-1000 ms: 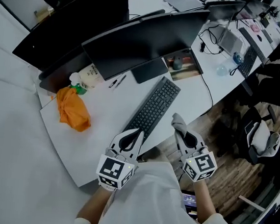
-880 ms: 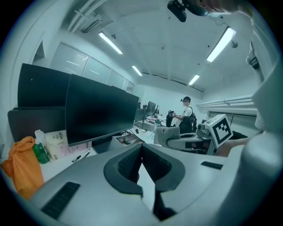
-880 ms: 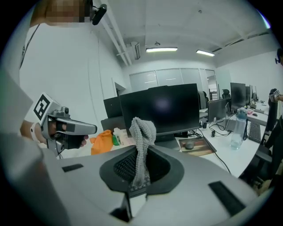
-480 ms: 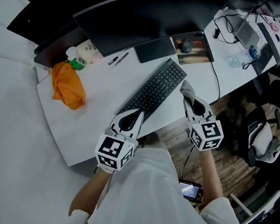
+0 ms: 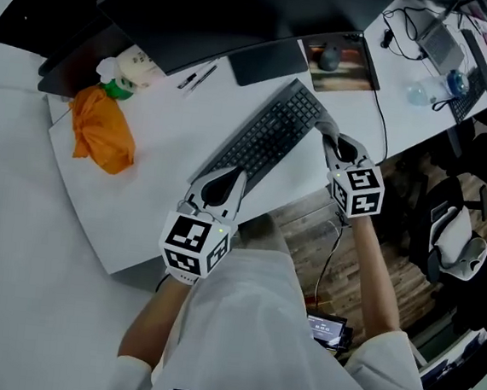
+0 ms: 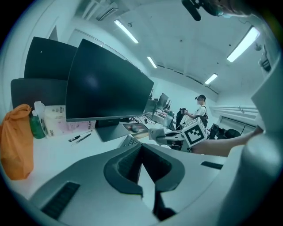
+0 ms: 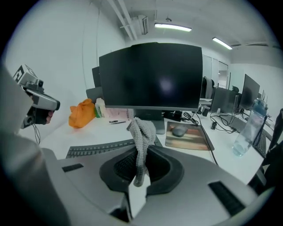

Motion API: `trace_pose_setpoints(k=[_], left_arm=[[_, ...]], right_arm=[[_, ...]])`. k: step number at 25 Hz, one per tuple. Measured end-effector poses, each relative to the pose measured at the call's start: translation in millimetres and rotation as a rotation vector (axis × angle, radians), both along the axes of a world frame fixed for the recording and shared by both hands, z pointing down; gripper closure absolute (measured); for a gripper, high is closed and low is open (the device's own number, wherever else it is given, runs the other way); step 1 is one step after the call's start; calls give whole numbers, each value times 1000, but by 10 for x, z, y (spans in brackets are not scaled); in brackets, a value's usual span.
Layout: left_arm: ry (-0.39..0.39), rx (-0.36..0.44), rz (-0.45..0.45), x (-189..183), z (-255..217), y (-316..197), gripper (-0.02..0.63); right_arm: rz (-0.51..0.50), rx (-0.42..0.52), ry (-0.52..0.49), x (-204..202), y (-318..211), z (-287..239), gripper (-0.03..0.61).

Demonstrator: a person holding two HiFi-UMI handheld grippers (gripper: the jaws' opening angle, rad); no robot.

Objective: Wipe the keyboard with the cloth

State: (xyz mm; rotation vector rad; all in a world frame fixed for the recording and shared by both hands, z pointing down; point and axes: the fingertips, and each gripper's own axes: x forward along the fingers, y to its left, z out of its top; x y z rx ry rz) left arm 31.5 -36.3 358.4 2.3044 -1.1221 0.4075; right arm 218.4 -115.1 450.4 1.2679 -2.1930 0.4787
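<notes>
From the head view, a flat black keyboard [image 5: 266, 141] lies slantwise on the smooth white worktop [image 5: 155, 181], in front of a wide dark monitor [image 5: 244, 14] and its rectangular stand plate [image 5: 269, 61]. The left hand-held gripper [image 5: 235, 179] points at the keyboard's near left end, close to the worktop's front edge. The right hand-held gripper [image 5: 328, 138] sits at the keyboard's right end with a small grey cloth [image 5: 324, 126] at its tip; whether the cloth touches the keys cannot be told from here. Well to the left lies a crumpled orange bag [image 5: 102, 129], with a green-topped bottle [image 5: 115, 89] just behind it. Two pens [image 5: 195, 75] lie near the stand, and a rounded mouse [image 5: 329, 59] rests on a rectangular mat [image 5: 354, 72]. In the left gripper view, the two moulded grey jaws meet at their tips with nothing between them; the monitor, the pens and the orange bag stand beyond, and the other gripper's marker cube shows to the right. In the right gripper view, the jaws are pinched together on the cloth, a ribbed knitted strip that stands up out of them in a soft fold, its lower end hanging into the hollow behind the tips. The keyboard's rows of keys run just beyond the jaws to the left, and the mouse and mat lie to the right.
</notes>
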Motion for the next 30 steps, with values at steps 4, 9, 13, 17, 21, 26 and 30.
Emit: trace_pose_setpoints(k=[4,9,13,17,21,26,30], left_arm=[[-5,-26,-14,-1,141,-58,595],[-15,-44,-10,12,286,-153,595],[-22,-57,1,22,375,-157,595],[-32,-76,-3,-18,470,-134,595],[-39,-91,-10,-71,528,-98,595],[-42,-107,-17,-90,577,-56,595],[-46,-107,-22,-100,603,-29,595]], right_arm=[[-2,-24,59,67,-192,272,548],[2,-63,184,156,-448,659,548],[13,-110,298,340,-608,1002,549],[2,-157,376,422,-717,1239,549],[-17,-167,407,416,-726,1299,552],[-91,-180,434,331,-644,1327,554],[-122,-202,435,288,-596,1332,555]])
